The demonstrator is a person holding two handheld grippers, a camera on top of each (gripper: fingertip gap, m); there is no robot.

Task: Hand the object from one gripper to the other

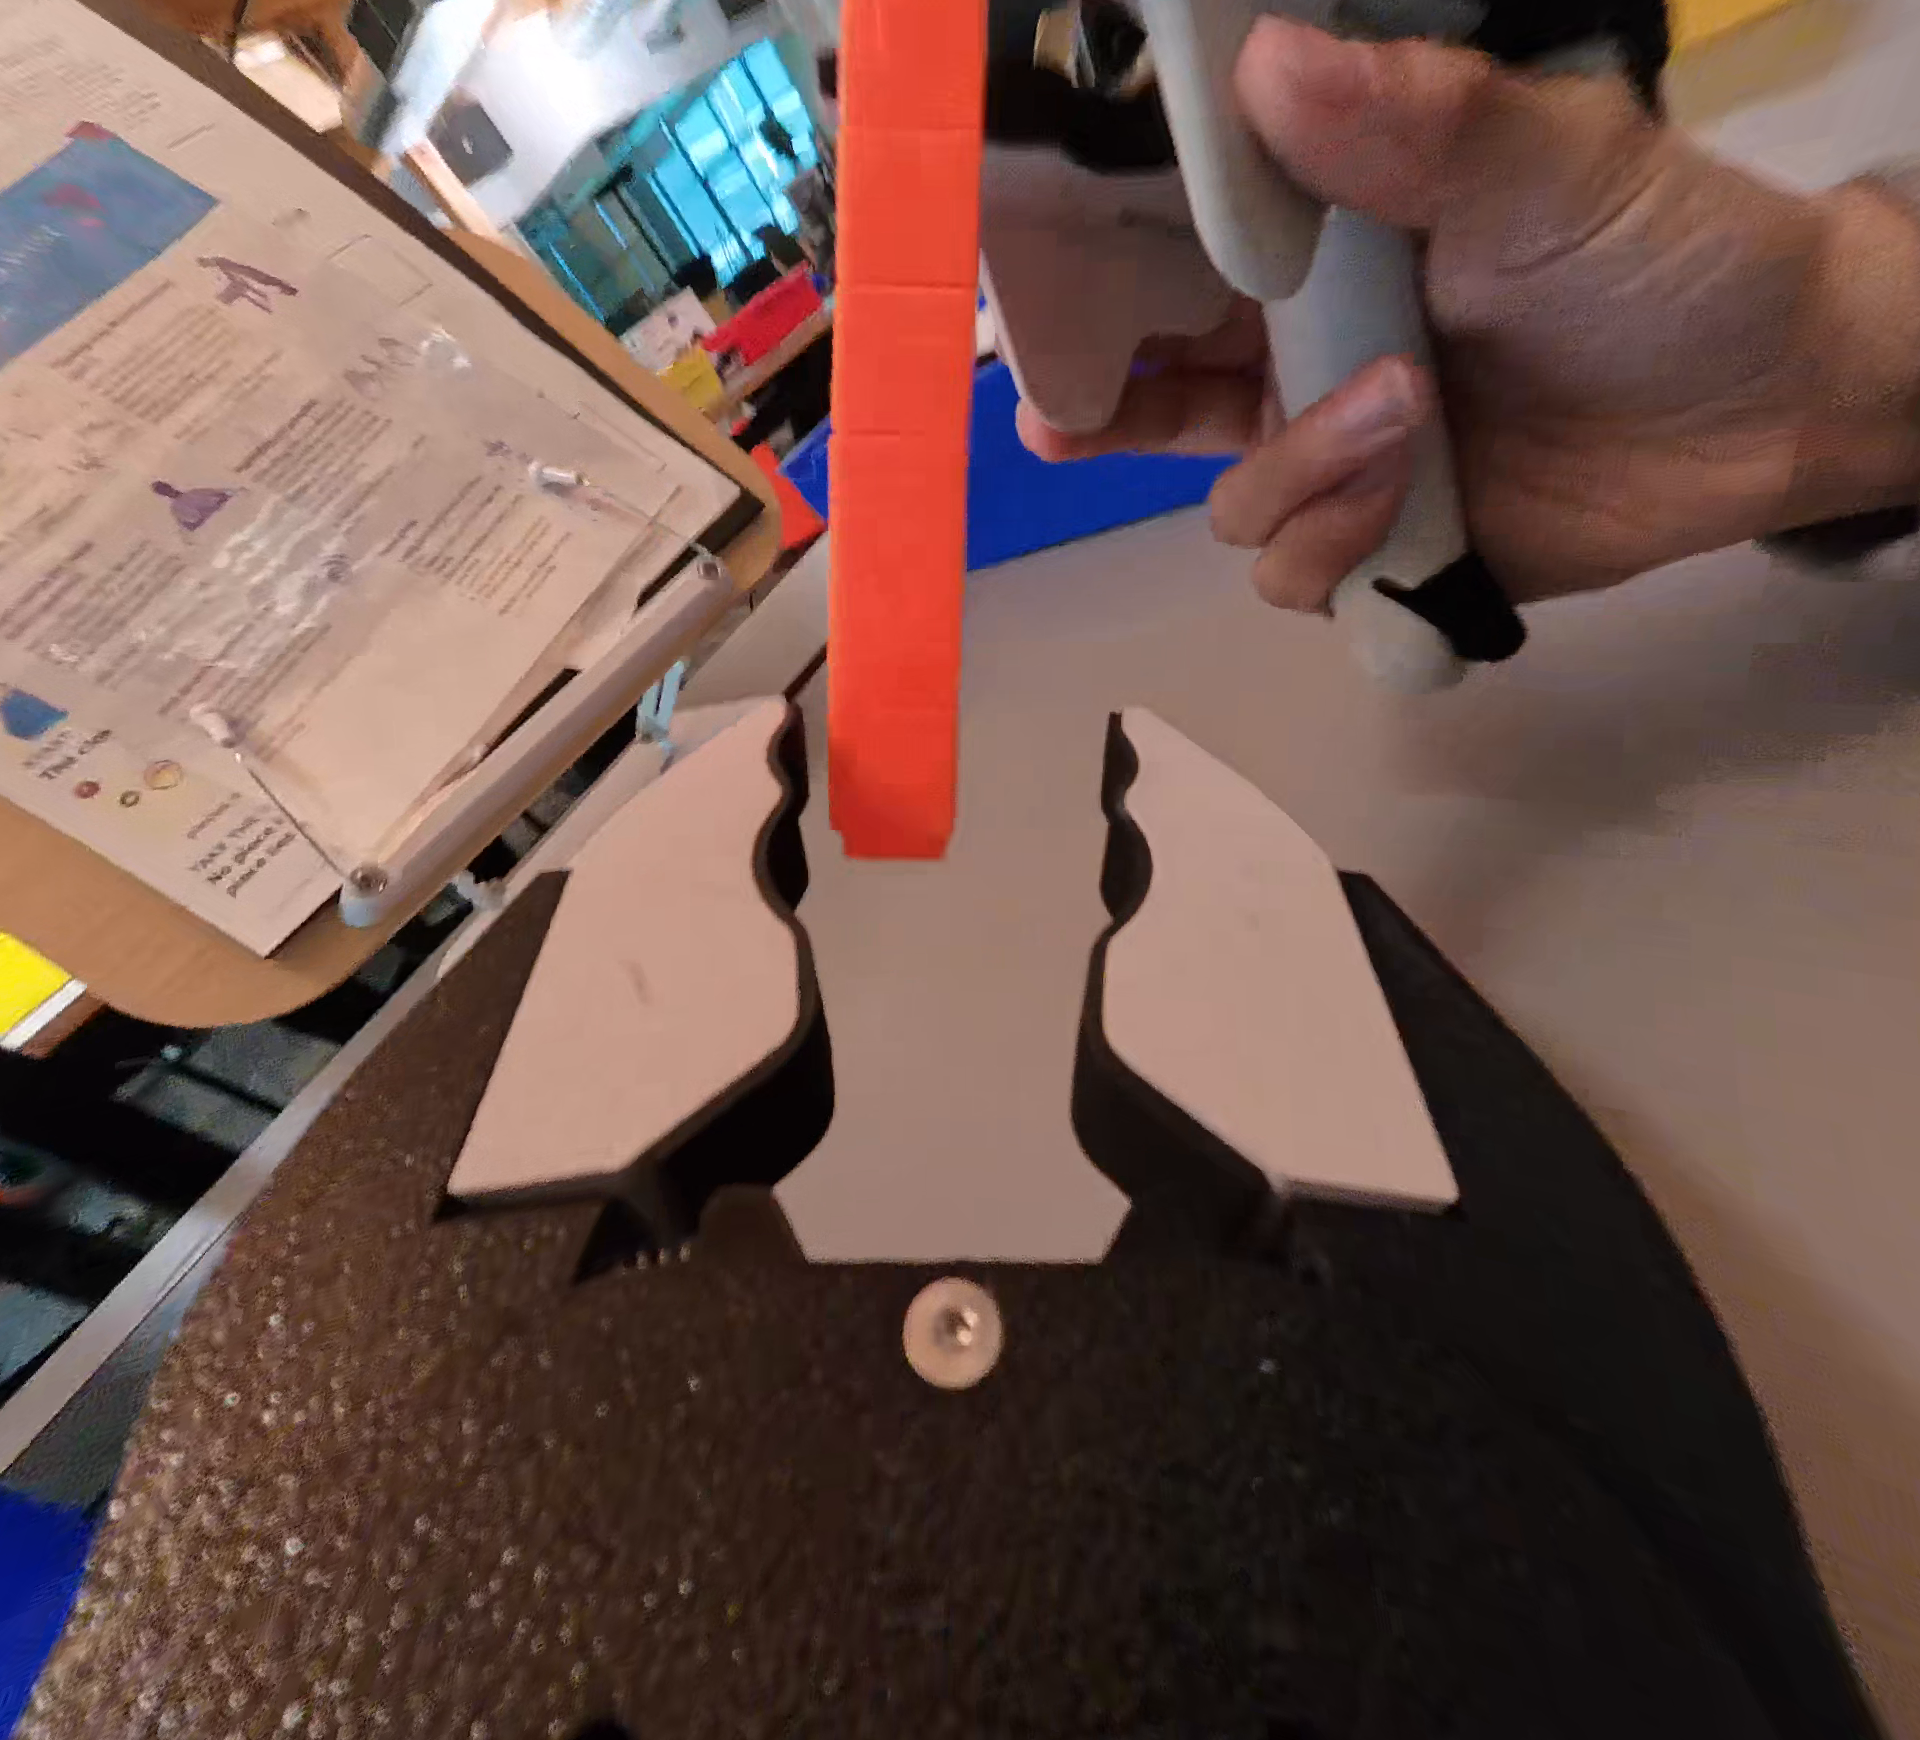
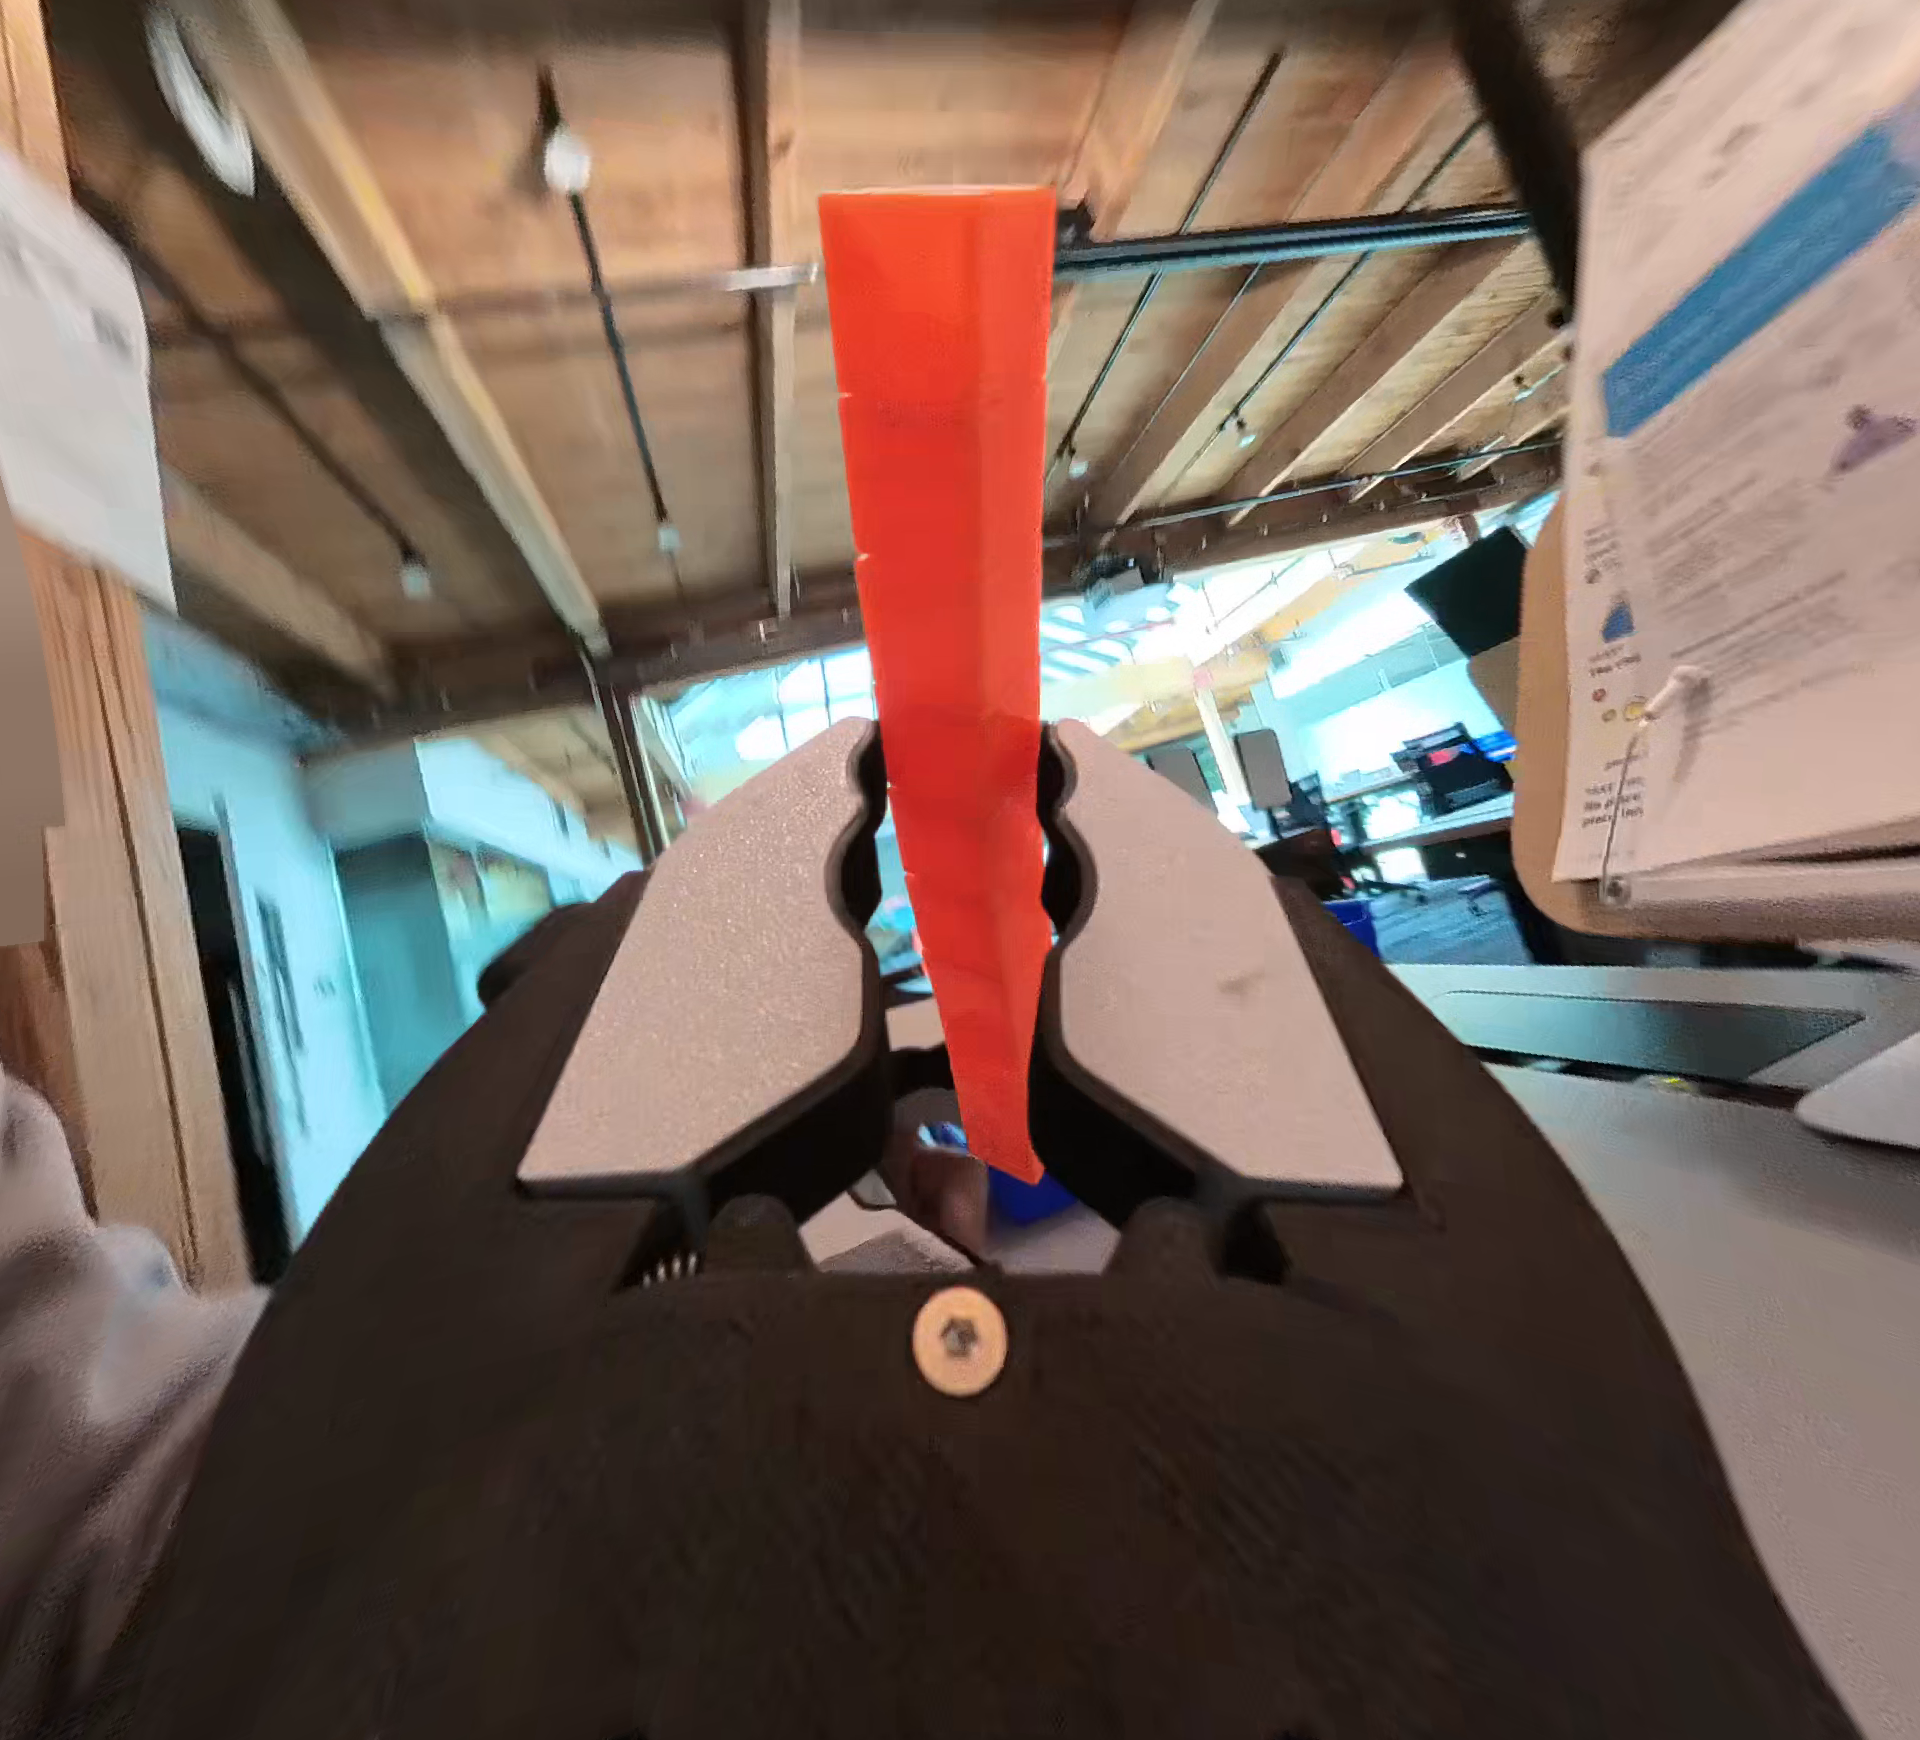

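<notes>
Orange segmented plastic bar (image 2: 951, 630), long and square in section, is pinched near one end between my right tongs (image 2: 961, 755), whose grey pads press both its sides. In the left wrist view the same bar (image 1: 902, 402) hangs down from above, its free end dipping between the tips of my left tongs (image 1: 951, 776), which stand spread wide with bare gaps either side of it; the left inner edge sits nearer the bar than the right. Behind, a hand (image 1: 1507, 360) grips the grey handle of the right tool, and a clipboard of printed sheets (image 1: 312, 495) hangs just beside the left tongs above the pale desk (image 1: 1558, 859). I judge the receiving grasp not yet made. My worry: only the bar's last segment lies between the tips, so closing now could catch it shallowly and let it pivot or slip once the right tongs release. Off-centre closing could also push the bar sideways.
</notes>
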